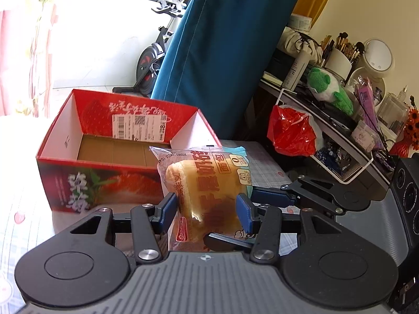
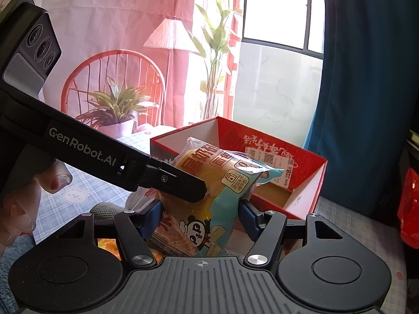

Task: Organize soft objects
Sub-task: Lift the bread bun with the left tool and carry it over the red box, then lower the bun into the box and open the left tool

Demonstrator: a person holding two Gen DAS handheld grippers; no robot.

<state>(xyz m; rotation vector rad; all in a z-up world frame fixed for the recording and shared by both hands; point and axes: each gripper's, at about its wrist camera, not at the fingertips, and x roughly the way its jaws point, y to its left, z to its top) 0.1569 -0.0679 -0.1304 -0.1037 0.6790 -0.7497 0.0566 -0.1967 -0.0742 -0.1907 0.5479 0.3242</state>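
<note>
Left tongs (image 1: 207,210): blue pads pressed against both flanks of a packaged bread roll (image 1: 207,183), wrapper dimpled at the contact; closed on it and carrying it clear of the surface.

Right tongs (image 2: 200,216): pads part-spread either side of the same packet's lower end (image 2: 209,209); whether they actually pinch the film cannot be told. In the left view they show only from the side, just beside the packet.

Step in hand (judged): transfer of the roll, both tools at one packet, ahead of boxing.

Next move calls for (judged): one tool letting go, the other carrying the roll over the near wall of the red strawberry-print box (image 1: 110,172) and lowering it onto the bare cardboard floor. Light grip advised; bread crushes.

Surroundings: box just beyond the packet, open-topped, nothing seen inside. Checked cloth (image 2: 78,183) on the surface. Teal curtain (image 1: 222,52) behind. Cluttered shelf with green plush toy (image 1: 330,89) and red plastic bag (image 1: 290,130), well apart.

Obstruction: box's near wall; the two tools crowd each other.
</note>
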